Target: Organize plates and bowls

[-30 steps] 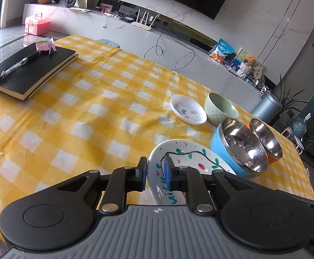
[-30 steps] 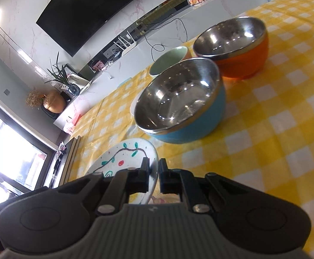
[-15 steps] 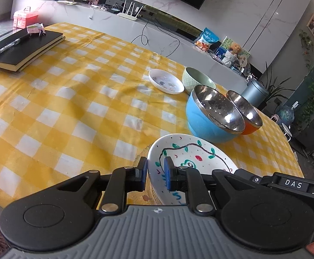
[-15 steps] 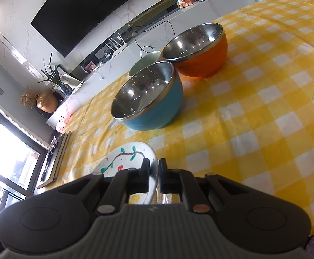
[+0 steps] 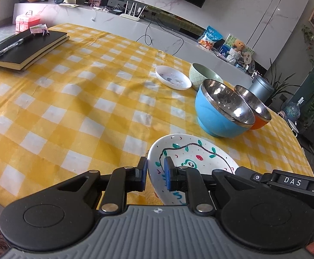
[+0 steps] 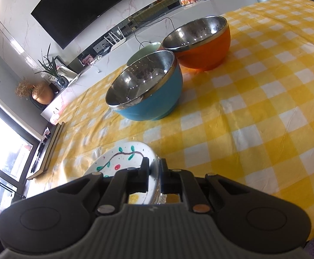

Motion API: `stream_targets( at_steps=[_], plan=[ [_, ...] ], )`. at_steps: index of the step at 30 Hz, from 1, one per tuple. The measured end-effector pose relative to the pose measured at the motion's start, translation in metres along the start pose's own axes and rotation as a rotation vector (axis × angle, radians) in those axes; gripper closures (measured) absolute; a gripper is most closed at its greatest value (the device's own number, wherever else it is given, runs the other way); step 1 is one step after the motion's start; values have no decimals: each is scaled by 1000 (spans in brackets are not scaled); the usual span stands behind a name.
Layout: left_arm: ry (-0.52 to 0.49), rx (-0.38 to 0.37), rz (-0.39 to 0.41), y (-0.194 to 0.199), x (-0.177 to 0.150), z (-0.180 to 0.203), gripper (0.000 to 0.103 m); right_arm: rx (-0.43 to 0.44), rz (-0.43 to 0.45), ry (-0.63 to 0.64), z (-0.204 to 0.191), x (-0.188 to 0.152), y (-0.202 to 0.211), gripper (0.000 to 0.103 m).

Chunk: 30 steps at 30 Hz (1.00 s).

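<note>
left wrist view: left gripper sits at bottom centre, its blue pads pinched on the near-left rim of the painted plate, which tilts toward the lower right of the frame over the checked desk. blue bowl stands above right, with the orange bowl touching behind it; a small white dish and green bowl lie further up.

right wrist view: right gripper, nearly closed, clamps the plate's opposite rim at lower centre. the plate spreads left of it; the bowls lie straight ahead, upper centre, so both hands carry it equally.
</note>
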<state>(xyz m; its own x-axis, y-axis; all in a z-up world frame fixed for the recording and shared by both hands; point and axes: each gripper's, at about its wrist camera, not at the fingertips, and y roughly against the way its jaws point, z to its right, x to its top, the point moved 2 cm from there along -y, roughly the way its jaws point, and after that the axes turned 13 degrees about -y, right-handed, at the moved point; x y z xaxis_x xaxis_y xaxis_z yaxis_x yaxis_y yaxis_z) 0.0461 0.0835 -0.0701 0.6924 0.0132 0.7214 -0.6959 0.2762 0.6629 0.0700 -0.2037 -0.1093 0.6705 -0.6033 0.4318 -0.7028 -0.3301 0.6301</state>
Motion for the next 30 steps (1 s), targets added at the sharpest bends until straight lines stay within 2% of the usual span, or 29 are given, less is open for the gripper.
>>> stream_targets(
  at_steps=[13, 30],
  plan=[
    [-11, 17, -13, -2, -2, 1, 85, -24, 13, 71, -6, -5, -2, 96],
    [-91, 63, -18, -3, -3, 10, 85, -101, 52, 250, -21, -17, -5, 93]
  ],
)
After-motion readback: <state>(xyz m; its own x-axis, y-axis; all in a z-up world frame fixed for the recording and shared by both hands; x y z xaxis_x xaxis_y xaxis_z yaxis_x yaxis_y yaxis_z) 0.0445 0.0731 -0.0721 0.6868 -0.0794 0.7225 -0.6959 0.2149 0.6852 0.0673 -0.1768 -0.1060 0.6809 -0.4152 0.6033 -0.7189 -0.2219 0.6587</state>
